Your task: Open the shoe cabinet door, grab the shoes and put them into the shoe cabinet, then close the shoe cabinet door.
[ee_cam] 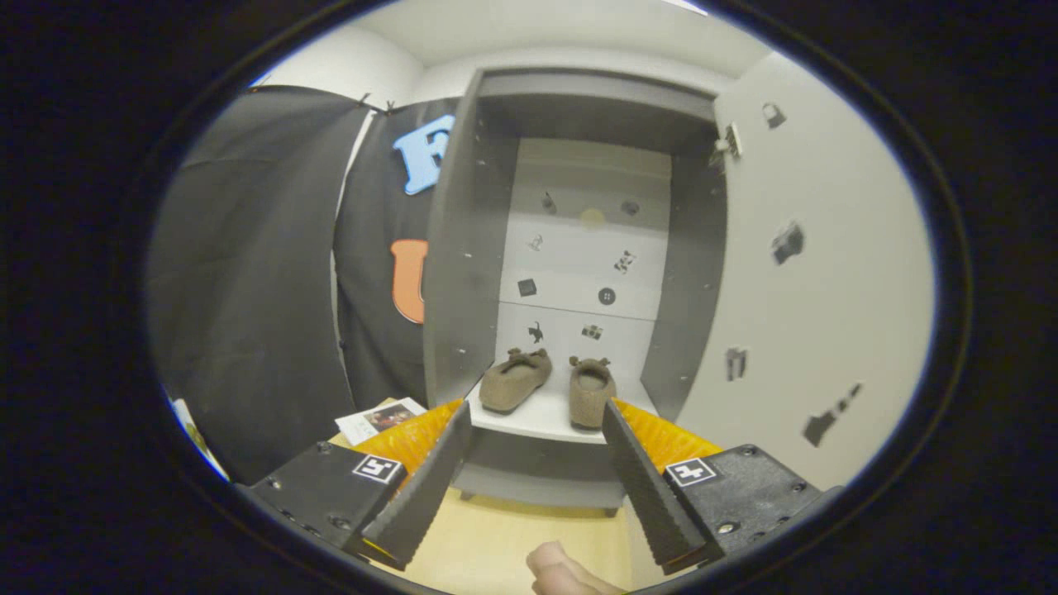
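Now both fuzzy brown slippers (pixel 545 384) sit on the white shelf (pixel 537 420) inside the grey shoe cabinet (pixel 450 273), the gripper (pixel 537 471) is wide and empty, so the big white door (pixel 814 273) needs pushing closed next.

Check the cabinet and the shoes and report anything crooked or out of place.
The left shoe lies angled, toe turned away from the right shoe, which points straight in. Both sit on the cabinet's bottom shelf. The door stands open. The gripper is open, empty, short of the shelf.
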